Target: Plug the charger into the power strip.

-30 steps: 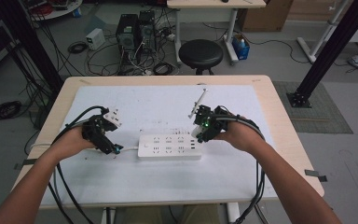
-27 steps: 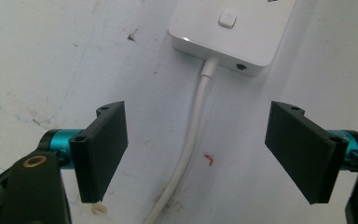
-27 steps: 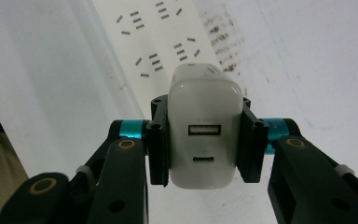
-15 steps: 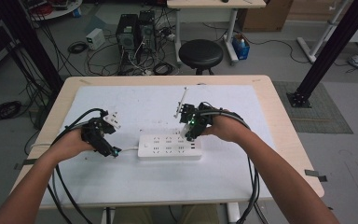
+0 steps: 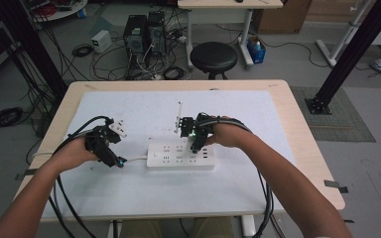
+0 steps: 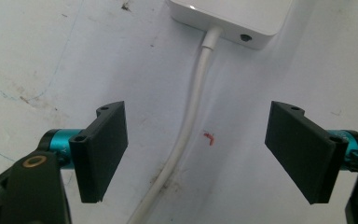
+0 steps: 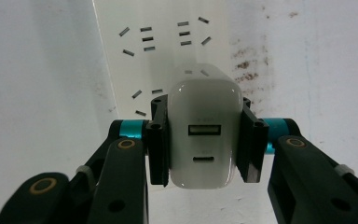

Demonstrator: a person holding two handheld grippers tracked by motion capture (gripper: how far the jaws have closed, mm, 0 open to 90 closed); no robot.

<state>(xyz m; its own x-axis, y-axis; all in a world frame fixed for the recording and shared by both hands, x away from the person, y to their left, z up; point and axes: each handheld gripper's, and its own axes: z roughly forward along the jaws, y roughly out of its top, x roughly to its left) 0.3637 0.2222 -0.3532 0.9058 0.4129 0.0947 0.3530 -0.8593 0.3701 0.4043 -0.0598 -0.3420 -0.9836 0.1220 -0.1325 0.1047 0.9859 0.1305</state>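
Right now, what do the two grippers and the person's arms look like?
Both the left gripper and right gripper have flat black jaws on teal collars, black linkages with brass-coloured pivots, and black cables trailing behind. A green light glows on the right one. The forearms are bare, no sleeves.

On the tabletop [image 5: 297,124], we see a power strip [image 5: 179,156] lying near the middle, slightly toward the near edge. Its cord [image 6: 191,116] runs out toward the left edge, passing between the spread jaws of the left tool [image 5: 110,154]. The right tool [image 5: 194,144] sits above the strip's right half, gripping a charger [image 7: 204,144] over the sockets. Beyond the far edge, a stool [image 5: 213,57] stands on the floor.
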